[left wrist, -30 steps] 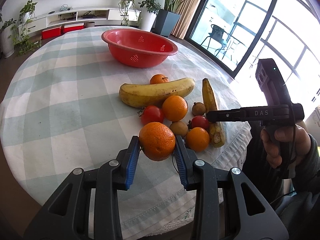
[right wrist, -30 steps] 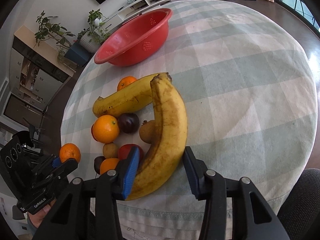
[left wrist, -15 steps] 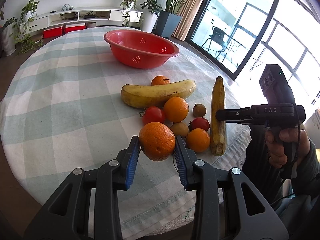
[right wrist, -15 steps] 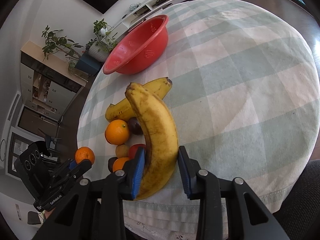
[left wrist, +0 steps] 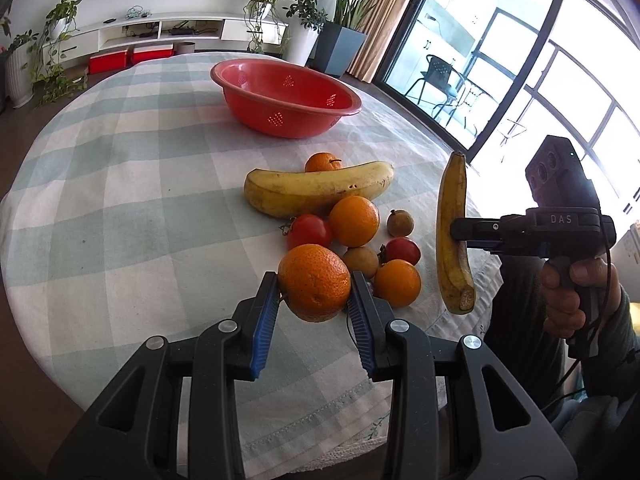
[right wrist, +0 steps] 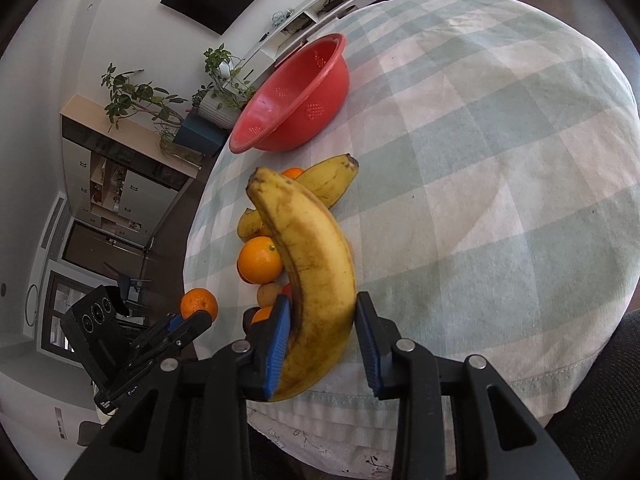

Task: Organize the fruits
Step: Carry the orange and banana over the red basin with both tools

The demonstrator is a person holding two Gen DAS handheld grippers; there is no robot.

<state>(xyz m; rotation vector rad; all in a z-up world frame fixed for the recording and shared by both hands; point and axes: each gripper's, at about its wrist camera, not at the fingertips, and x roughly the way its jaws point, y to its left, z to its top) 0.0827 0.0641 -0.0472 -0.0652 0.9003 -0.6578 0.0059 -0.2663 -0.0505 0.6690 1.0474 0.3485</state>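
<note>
My left gripper is shut on an orange and holds it above the table's near edge. My right gripper is shut on a spotted banana, lifted off the table and tilted up; it also shows in the left wrist view. A red colander bowl stands empty at the far side, also in the right wrist view. On the cloth lie a second banana, several oranges, a tomato and small brown fruits.
The round table carries a green-white checked cloth. A TV shelf and potted plants stand behind it, glass doors to the right. The person's hand holds the right gripper at the table's right edge.
The right gripper closed on the banana and lifted it off the table, tilting it upright. The left gripper kept hold of the orange and shifted slightly.
</note>
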